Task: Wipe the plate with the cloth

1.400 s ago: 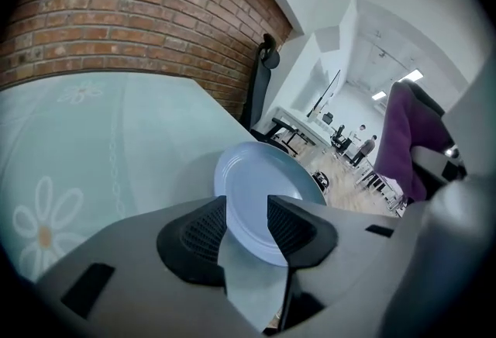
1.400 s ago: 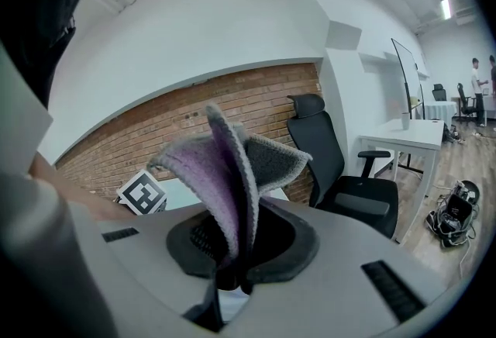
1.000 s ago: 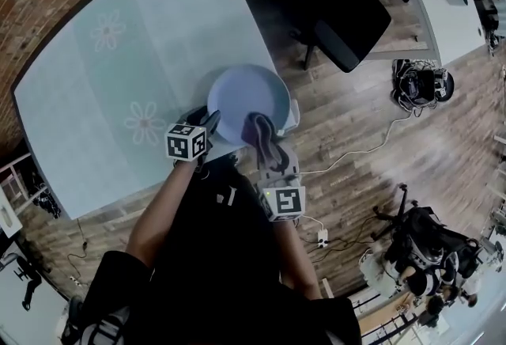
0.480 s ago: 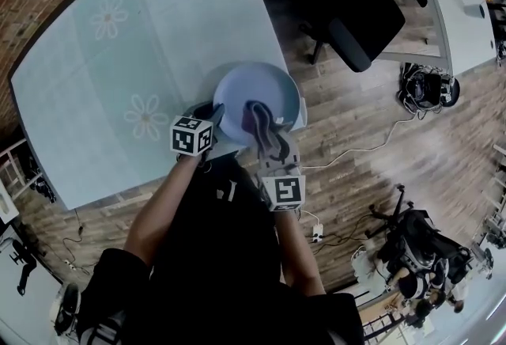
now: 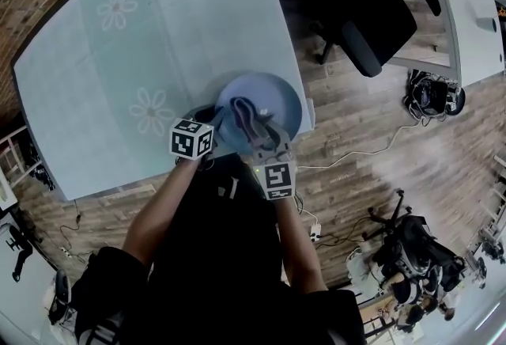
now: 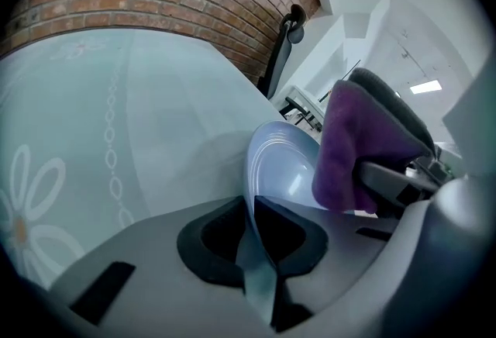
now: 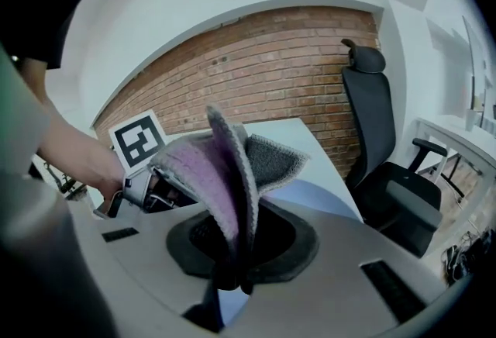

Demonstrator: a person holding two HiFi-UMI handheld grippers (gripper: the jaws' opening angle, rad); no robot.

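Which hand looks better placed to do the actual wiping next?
Right. The right gripper is shut on the cloth, over the plate. The left gripper has just been closing its jaws on the plate's rim, so it likely steadies it.

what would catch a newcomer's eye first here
A pale blue plate sits at the near edge of the daisy-print table, its rim pinched by the left gripper, whose jaws have just been closing. Over it the right gripper pinches a purple cloth that stands up in folds.
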